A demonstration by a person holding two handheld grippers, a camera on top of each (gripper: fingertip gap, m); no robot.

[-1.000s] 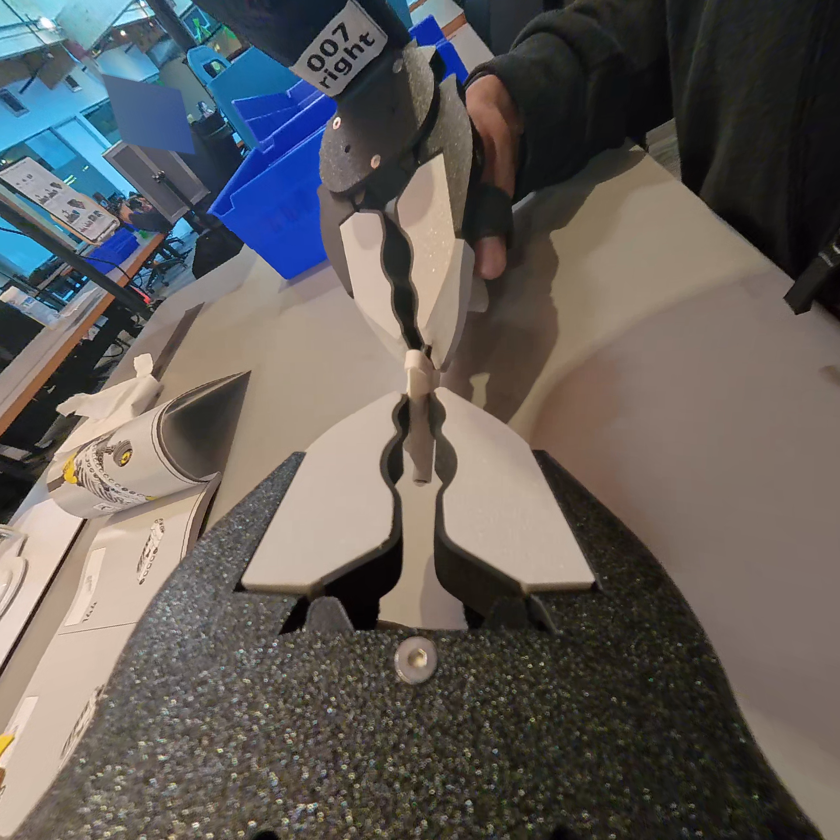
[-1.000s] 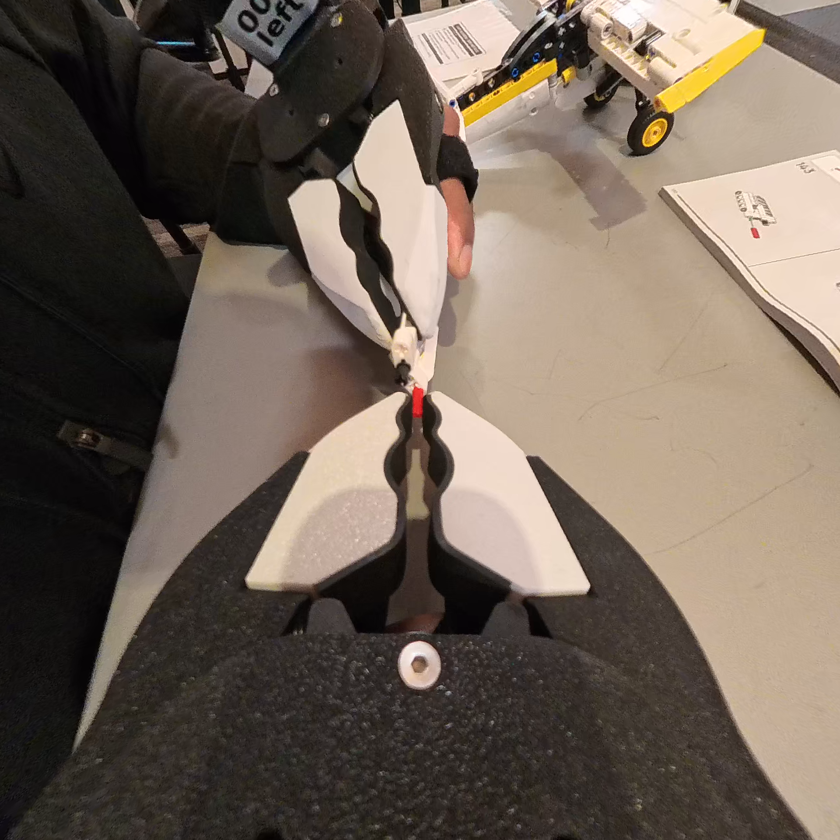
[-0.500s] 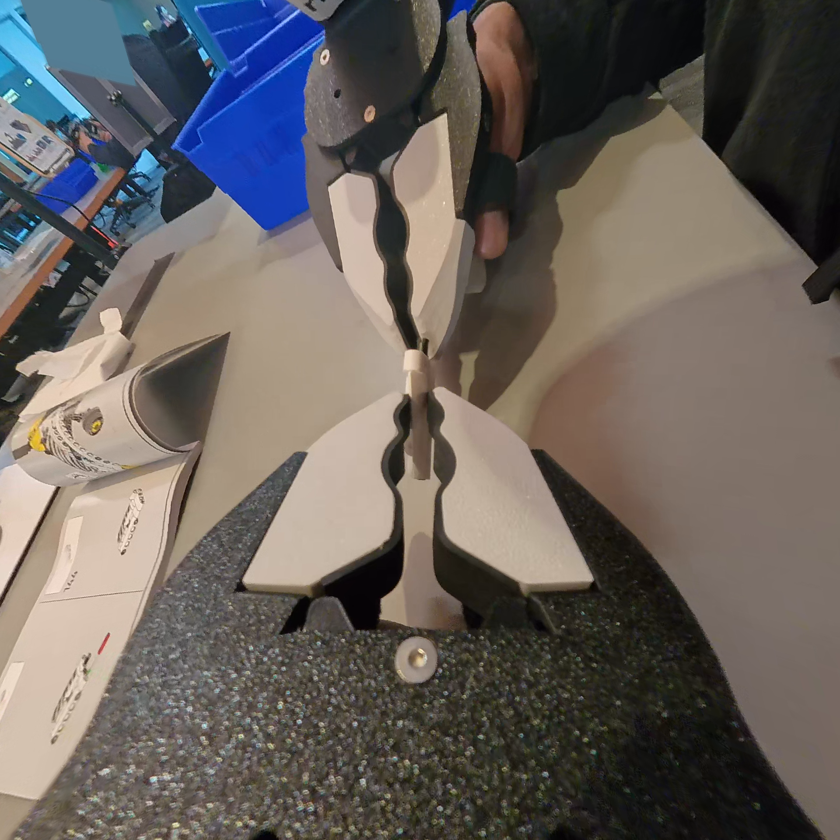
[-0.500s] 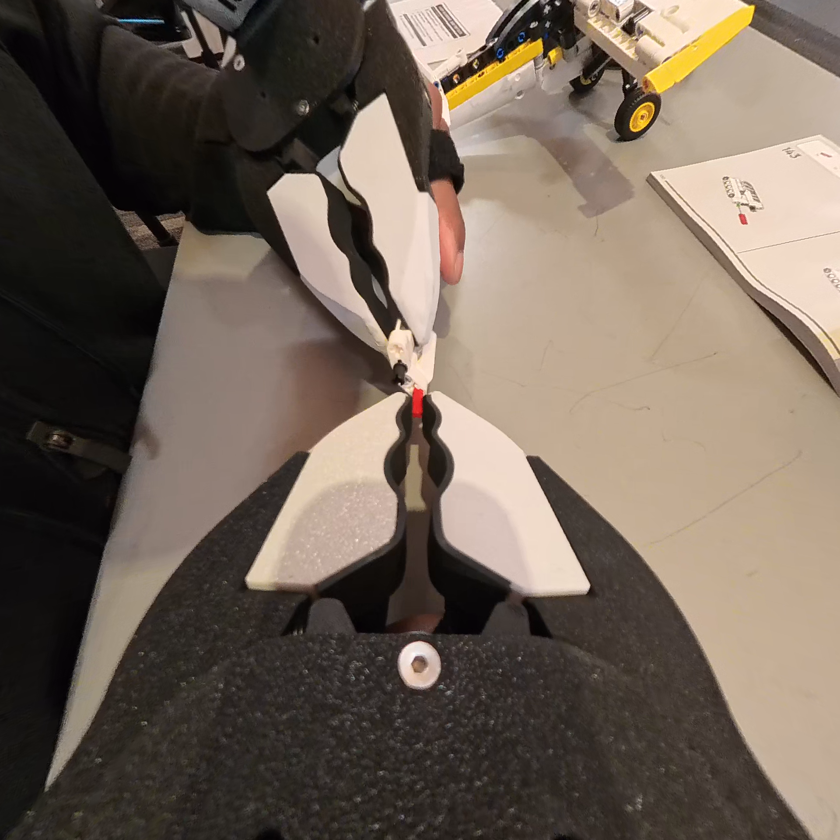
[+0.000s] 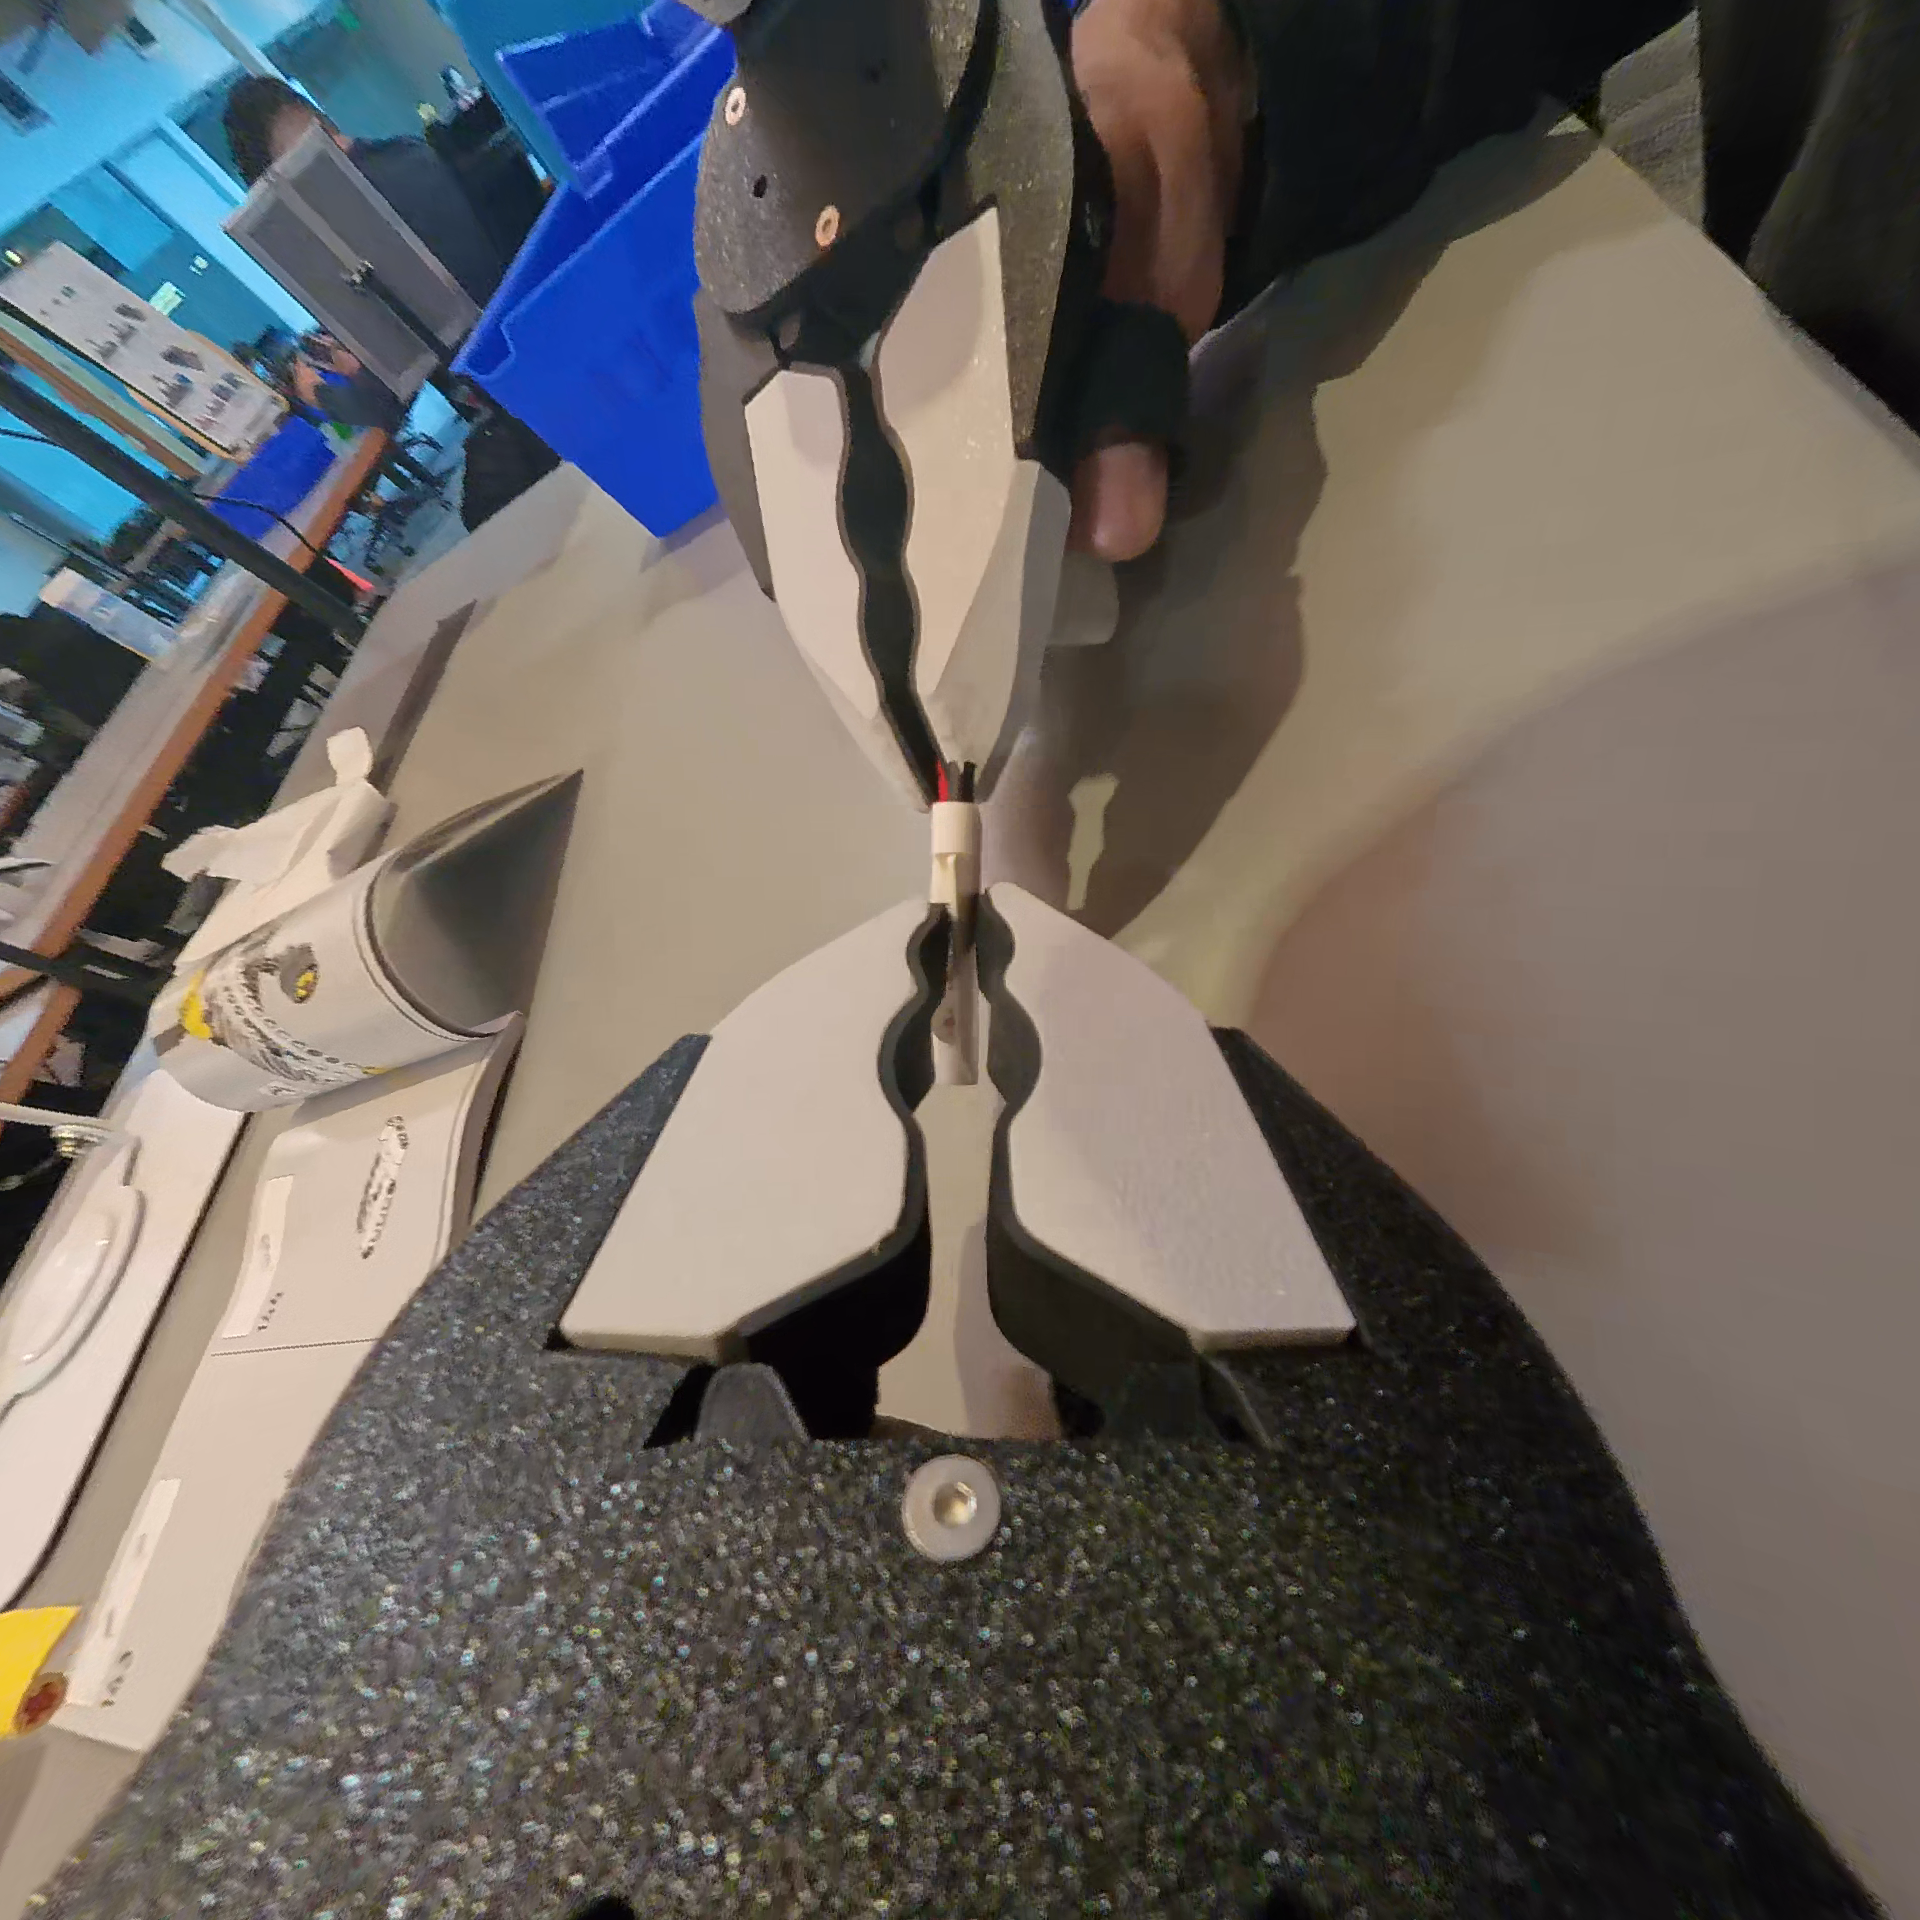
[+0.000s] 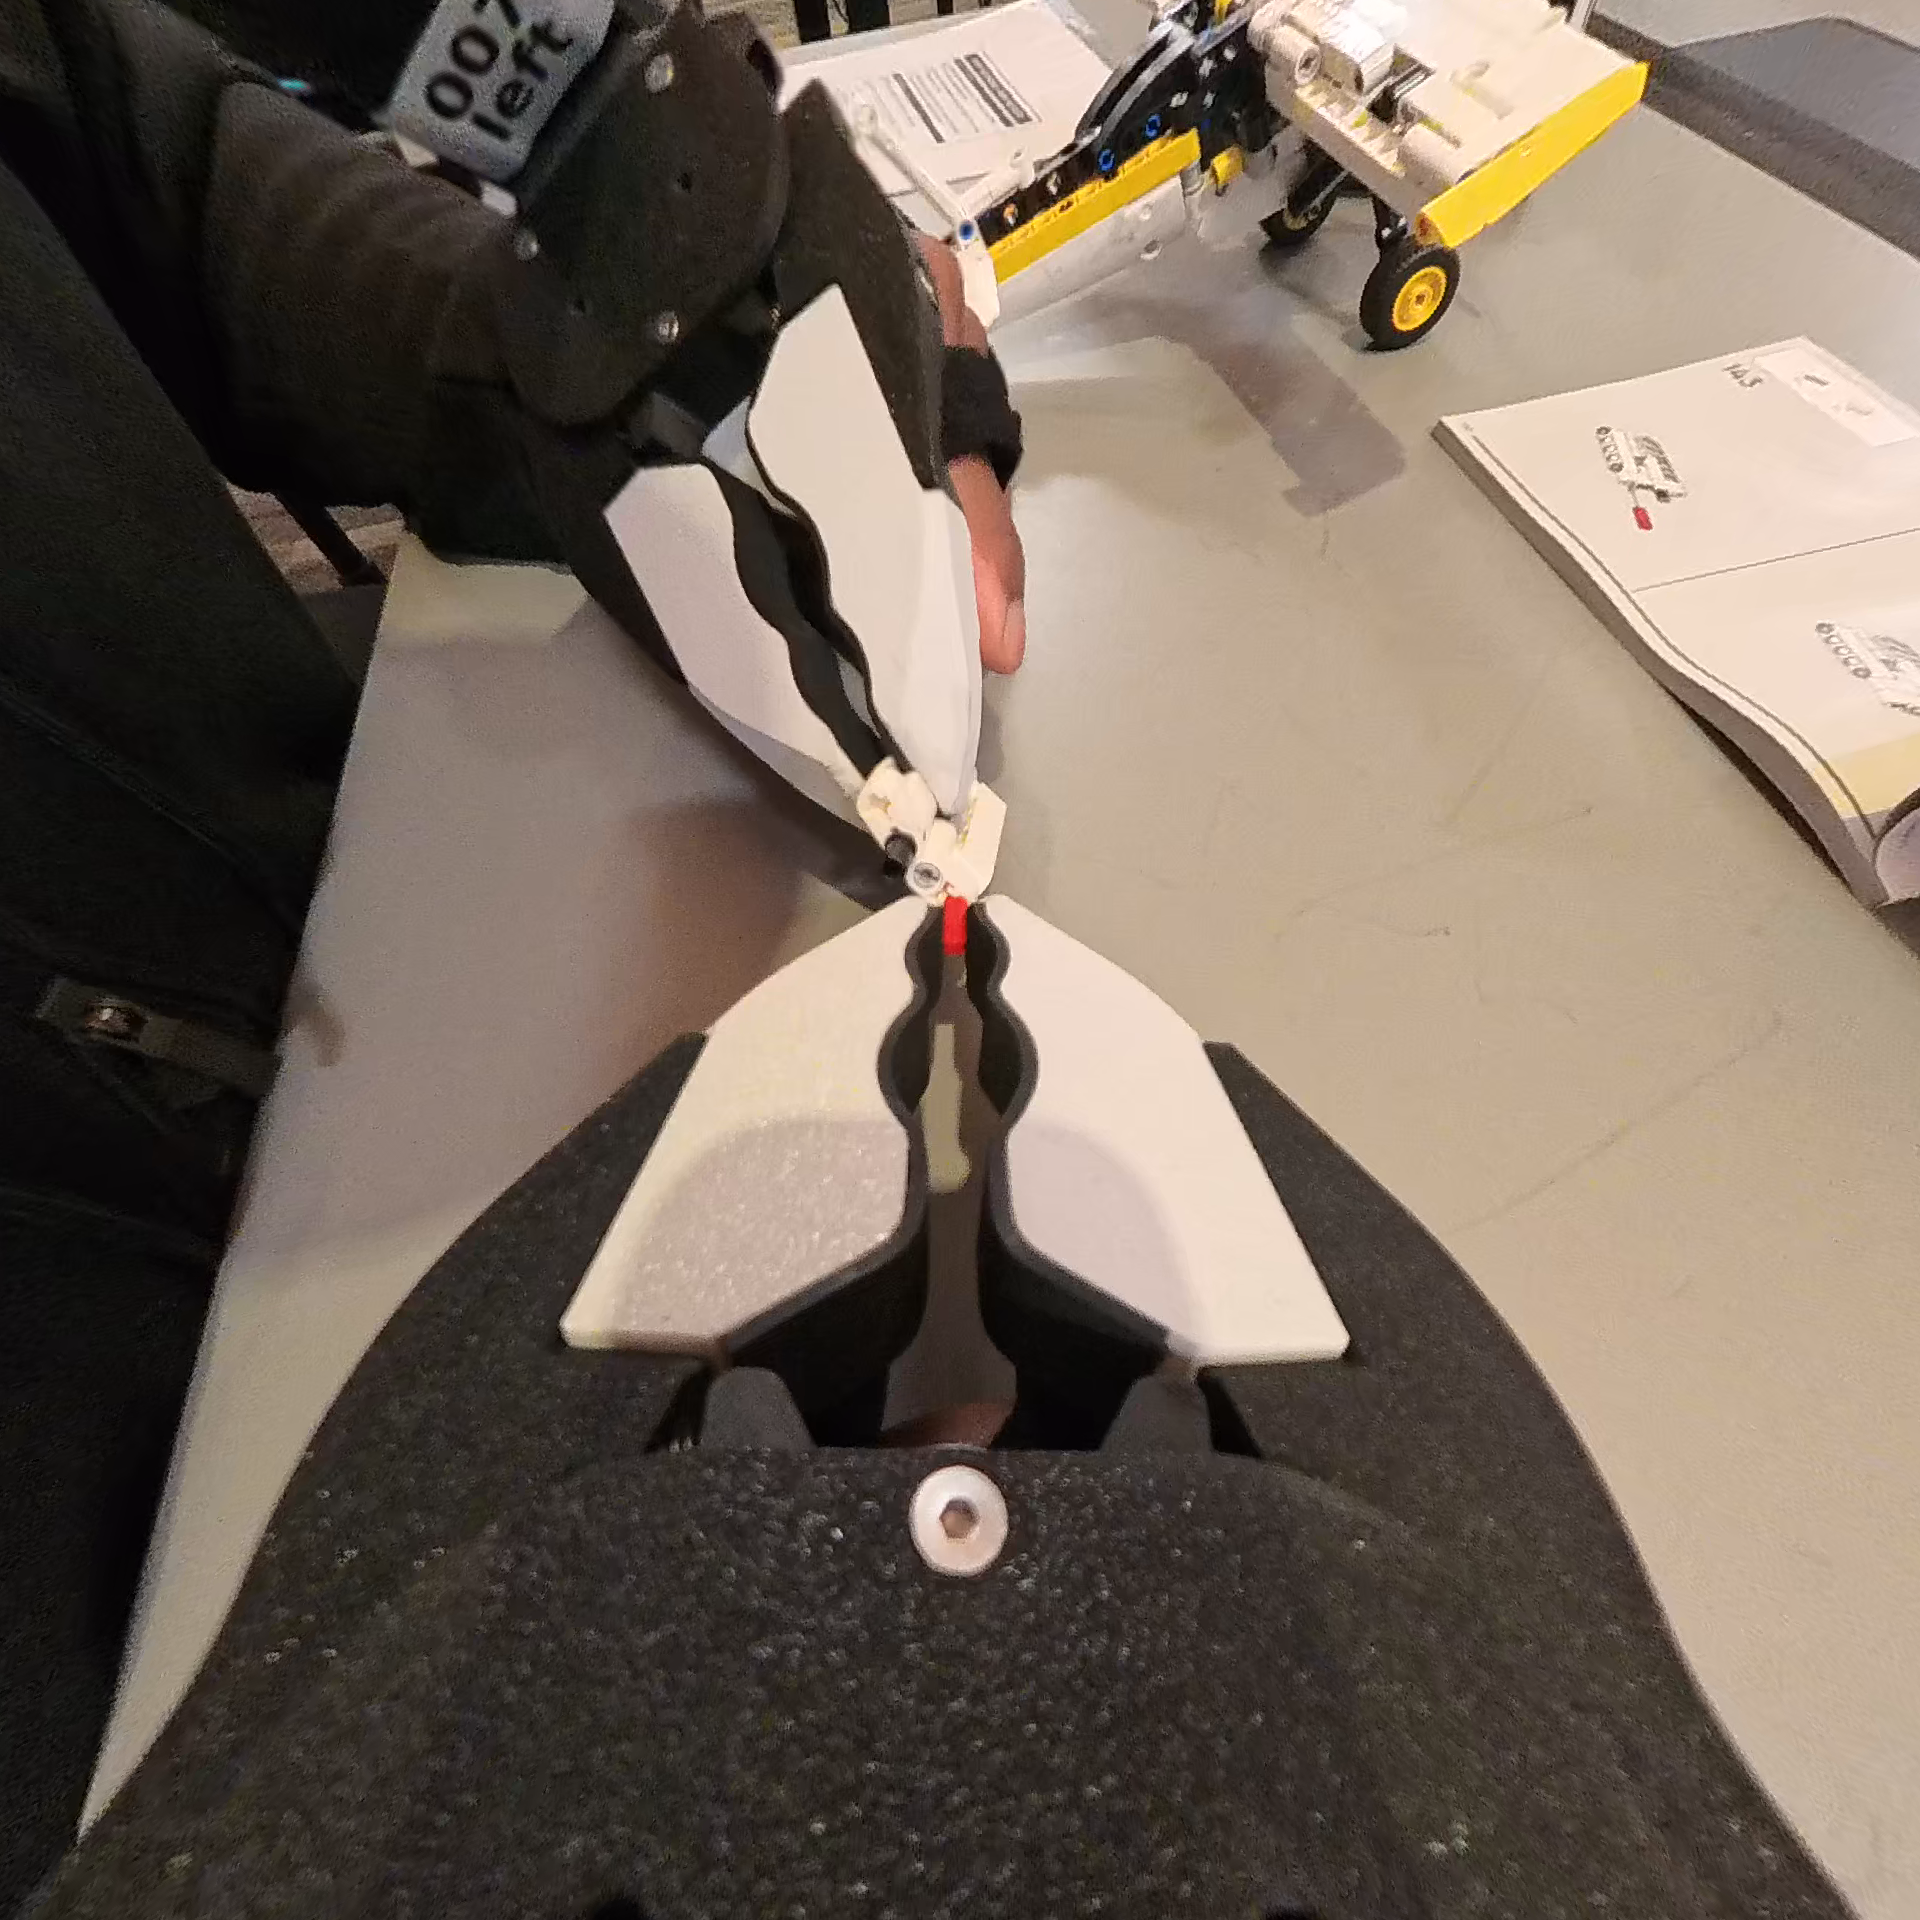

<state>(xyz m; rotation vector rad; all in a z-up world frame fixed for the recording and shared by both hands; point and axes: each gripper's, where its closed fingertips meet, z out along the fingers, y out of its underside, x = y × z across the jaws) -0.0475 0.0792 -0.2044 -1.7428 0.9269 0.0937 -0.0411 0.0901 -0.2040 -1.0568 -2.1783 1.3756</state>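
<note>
My left gripper [image 5: 956, 914] is shut on a small white building-toy piece [image 5: 954, 847] that sticks out past its tips. The right wrist view shows this piece [image 6: 930, 826] as a white angled connector with a black pin, held in the left gripper [image 6: 920, 800]. My right gripper [image 6: 954, 912] is shut on a short red pin [image 6: 952, 927]. The pin's end meets the white piece. The two grippers stand tip to tip just above the grey table [image 6: 1351, 831]. In the left wrist view the right gripper [image 5: 948, 784] comes down from above, with red and black showing at its tips.
A yellow and white toy vehicle [image 6: 1299, 135] stands at the far side, with an open instruction booklet [image 6: 1714, 540] to the right. A curled booklet [image 5: 343, 956], crumpled paper [image 5: 291, 831] and blue bins [image 5: 603, 312] lie to the left. A person's dark sleeves frame both views. Both grippers' tips are close together, under 4 cm apart.
Both grippers have stayed tip to tip with their pieces held. The left gripper has tilted and turned the white piece against the red pin.
</note>
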